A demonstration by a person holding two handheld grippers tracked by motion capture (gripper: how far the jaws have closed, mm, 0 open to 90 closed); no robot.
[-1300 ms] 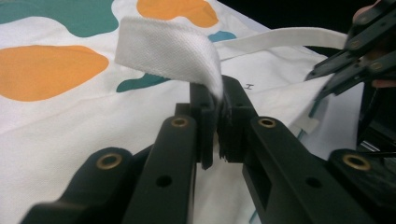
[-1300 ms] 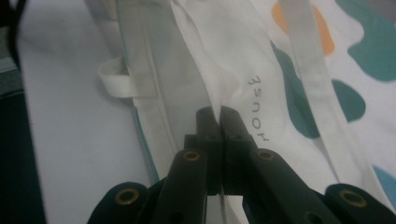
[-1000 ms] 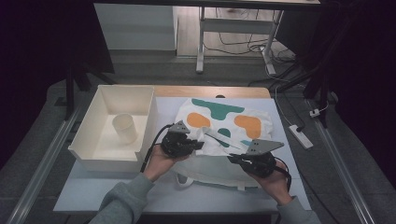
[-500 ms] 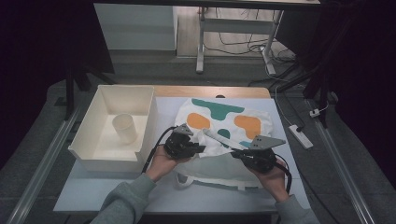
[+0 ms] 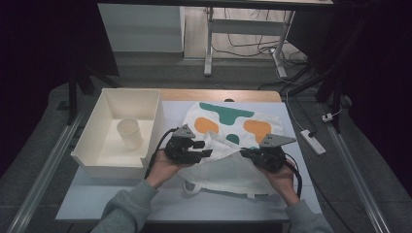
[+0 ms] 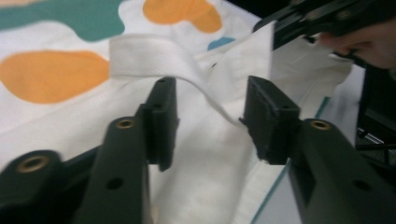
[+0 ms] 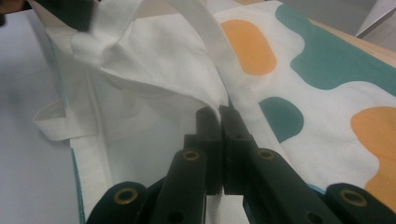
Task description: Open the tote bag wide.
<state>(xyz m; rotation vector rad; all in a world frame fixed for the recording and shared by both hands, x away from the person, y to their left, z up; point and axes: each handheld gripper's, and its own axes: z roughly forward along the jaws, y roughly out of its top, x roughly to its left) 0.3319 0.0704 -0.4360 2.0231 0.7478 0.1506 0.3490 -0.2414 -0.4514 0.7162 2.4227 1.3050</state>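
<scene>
White tote bag (image 5: 228, 145) with orange and teal blobs lying flat on the pale table (image 5: 97, 204), just right of the cream bin (image 5: 92, 160); small cream cup (image 5: 129, 133) upright inside that bin. Left gripper (image 5: 208, 148) at the bag's left side, jaws just been opening, now standing apart: in the left gripper view, a fold of white fabric and the bag strap (image 6: 154, 58) sitting in the gap between the two black pads, neither pad pressing on it, so cloth between the jaws but not clamped. Right gripper (image 5: 244, 153) near the bag's right-centre, jaws together and pinched on a raised edge of the bag; in the right gripper view (image 7: 222, 116) cloth pulled up into a tented ridge from the pinch point, running off toward the upper left. Same lifted edge seen from the left gripper view, stretched up to the right gripper (image 6: 280, 35) at top right. Bag handle loop (image 5: 190, 187) lying loose on the table off the bag's near edge, also seen as a flat loop (image 7: 53, 123) in the right gripper view. Both hands in grey sleeves (image 5: 127, 208) coming in from the near edge. White power strip (image 5: 312, 141) on the floor mat right of the table, well apart from the bag.
</scene>
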